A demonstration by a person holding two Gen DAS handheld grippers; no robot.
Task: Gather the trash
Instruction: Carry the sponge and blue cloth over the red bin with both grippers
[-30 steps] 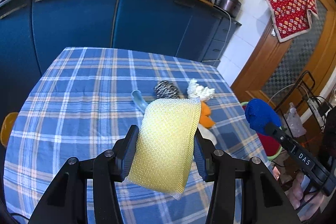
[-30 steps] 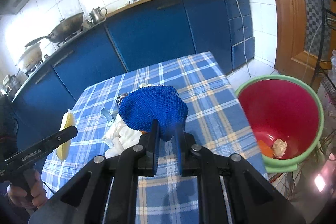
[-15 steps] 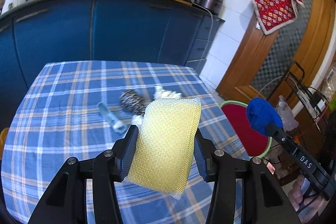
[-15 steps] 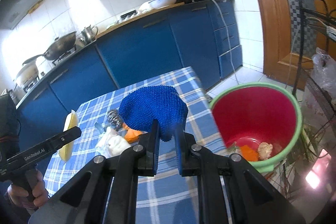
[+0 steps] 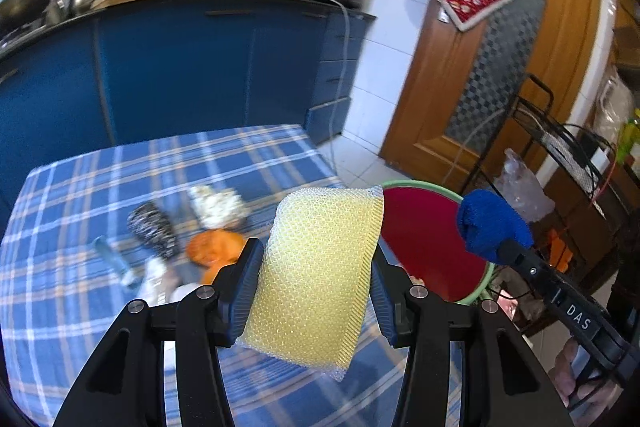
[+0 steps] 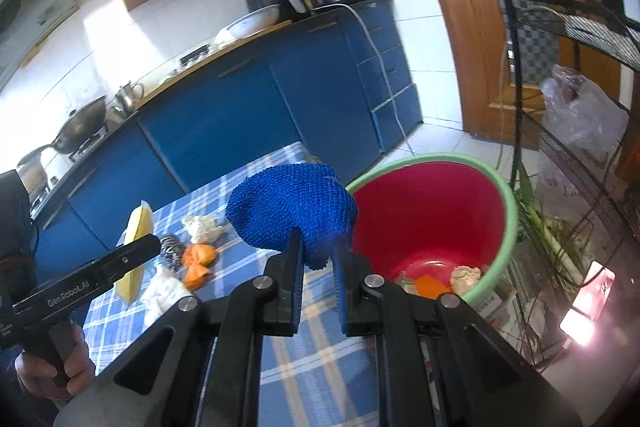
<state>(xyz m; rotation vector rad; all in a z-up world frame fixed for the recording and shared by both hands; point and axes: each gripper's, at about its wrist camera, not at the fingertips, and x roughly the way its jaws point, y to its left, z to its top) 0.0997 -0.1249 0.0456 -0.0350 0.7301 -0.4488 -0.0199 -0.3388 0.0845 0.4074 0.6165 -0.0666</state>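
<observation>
My left gripper (image 5: 314, 267) is shut on a yellow mesh sponge (image 5: 318, 275), held above the checked table's right end. The right gripper (image 6: 318, 255) is shut on a blue knitted scrubber (image 6: 292, 209), near the rim of a red bucket with a green rim (image 6: 436, 211) that stands on the floor past the table end. In the left wrist view the same bucket (image 5: 428, 247) lies behind the sponge and the blue scrubber (image 5: 490, 227) hovers at its right. Orange peel and pale scraps (image 6: 440, 277) lie in the bucket's bottom.
On the blue checked tablecloth (image 5: 80, 307) lie a steel scourer (image 5: 154, 229), an orange scrap (image 5: 214, 247), crumpled white paper (image 5: 216, 203) and a pale blue item (image 5: 114, 259). Blue kitchen cabinets (image 5: 180, 67) stand behind. A black wire rack (image 6: 560, 107) and a wooden door are at the right.
Both grippers have swung right, from over the table's middle toward its right end. The red bucket has come into the left wrist view and looms larger in the right one. Both grips are unchanged.
</observation>
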